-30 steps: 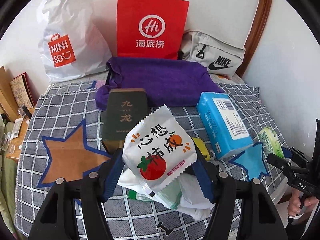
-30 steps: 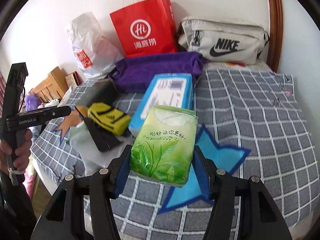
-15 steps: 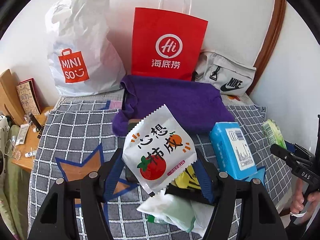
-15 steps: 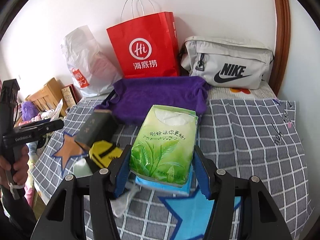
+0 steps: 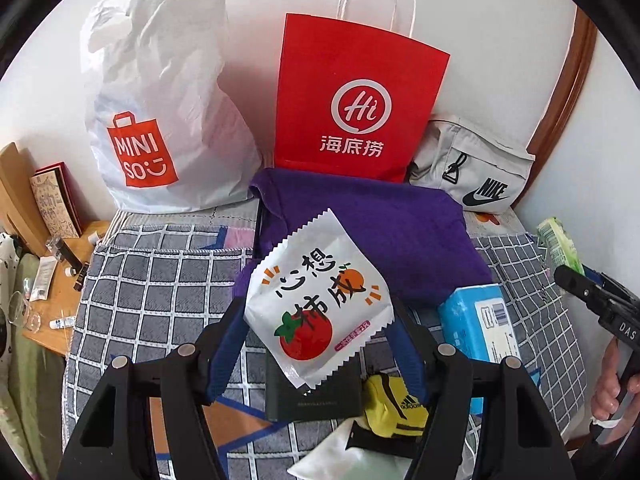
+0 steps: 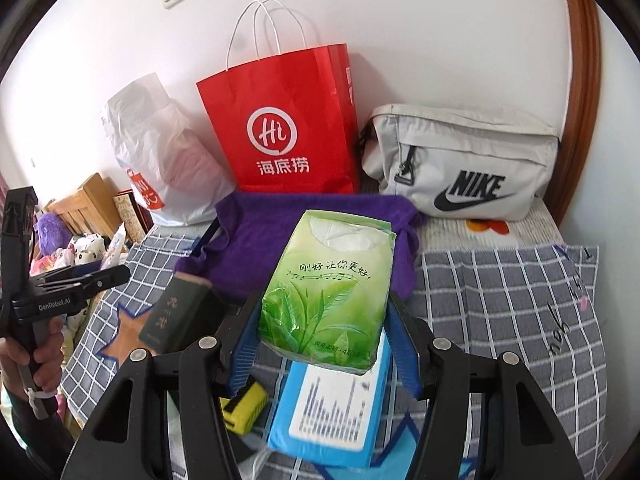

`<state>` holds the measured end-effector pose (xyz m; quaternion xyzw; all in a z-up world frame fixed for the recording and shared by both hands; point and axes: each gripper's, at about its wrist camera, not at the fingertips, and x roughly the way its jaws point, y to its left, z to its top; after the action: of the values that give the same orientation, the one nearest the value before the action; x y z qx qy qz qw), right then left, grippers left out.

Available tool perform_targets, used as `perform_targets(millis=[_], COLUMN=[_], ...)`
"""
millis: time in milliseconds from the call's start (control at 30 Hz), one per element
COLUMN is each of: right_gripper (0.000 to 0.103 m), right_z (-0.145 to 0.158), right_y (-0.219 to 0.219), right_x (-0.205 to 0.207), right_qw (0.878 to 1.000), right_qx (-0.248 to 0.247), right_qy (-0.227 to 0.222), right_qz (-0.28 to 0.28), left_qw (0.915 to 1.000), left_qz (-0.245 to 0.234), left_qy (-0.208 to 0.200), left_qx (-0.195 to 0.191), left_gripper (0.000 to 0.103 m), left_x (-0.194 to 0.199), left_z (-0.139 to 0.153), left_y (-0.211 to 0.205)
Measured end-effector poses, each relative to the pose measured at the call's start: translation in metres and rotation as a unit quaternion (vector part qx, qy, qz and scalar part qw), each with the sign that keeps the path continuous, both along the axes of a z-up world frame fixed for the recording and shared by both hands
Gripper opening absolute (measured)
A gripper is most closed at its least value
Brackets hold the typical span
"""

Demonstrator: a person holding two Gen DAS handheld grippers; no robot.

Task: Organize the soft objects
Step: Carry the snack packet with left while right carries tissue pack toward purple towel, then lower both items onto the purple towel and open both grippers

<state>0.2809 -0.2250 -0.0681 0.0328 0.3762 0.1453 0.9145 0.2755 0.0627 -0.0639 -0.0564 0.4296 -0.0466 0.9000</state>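
My left gripper (image 5: 316,324) is shut on a white snack packet (image 5: 316,300) printed with a tomato, held above the bed. My right gripper (image 6: 322,320) is shut on a green tissue pack (image 6: 328,292), also lifted off the bed; that pack (image 5: 558,246) shows at the right edge of the left wrist view. Below lie a blue tissue pack (image 6: 332,416), a dark green box (image 6: 180,316), a yellow pouch (image 5: 394,408) and a white packet (image 5: 340,456). A purple towel (image 6: 308,232) lies folded further back.
Against the wall stand a white Miniso bag (image 5: 160,112), a red paper bag (image 5: 356,104) and a grey Nike bag (image 6: 460,164). The bed has a grey checked cover (image 6: 512,312) with star patches. A wooden bedside table (image 5: 60,292) with small items is at left.
Both grippers have risen and moved toward the bags at the wall, each carrying its pack. The bags look larger now, and the items on the bed have slid lower in both views.
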Motion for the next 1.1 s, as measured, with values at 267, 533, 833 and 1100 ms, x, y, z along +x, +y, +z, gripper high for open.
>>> perform_targets(millis=[267,533,833,1100], right_gripper=[0.058,0.058,0.058,0.058], right_z=[0.002,-0.003,-0.022,-0.067], right_y=[0.005,0.026,0.039,0.028], right_x=[0.046,0.093,0.136,0.171], right_qw=[1.0,1.0,0.999,0.996], right_qx=[-0.003,-0.017,-0.014,-0.006], right_qy=[-0.002,0.006,0.023,0.075], right_qz=[0.004,0.022,0.043,0.049], left_qw=[0.9999,0.9998,0.9992,0.9985], left_qz=[0.01,0.013,0.017,0.009], left_qy=[0.011,0.01,0.033,0.05], left_qx=[0.006,0.014,0.019,0.021], left_gripper=[0.066,0.066,0.066,0.066], left_x=[0.033,0.068,0.104,0.145], left_z=[-0.006,-0.007,-0.023,-0.038], left_y=[0.01,0.012,0.01,-0.006])
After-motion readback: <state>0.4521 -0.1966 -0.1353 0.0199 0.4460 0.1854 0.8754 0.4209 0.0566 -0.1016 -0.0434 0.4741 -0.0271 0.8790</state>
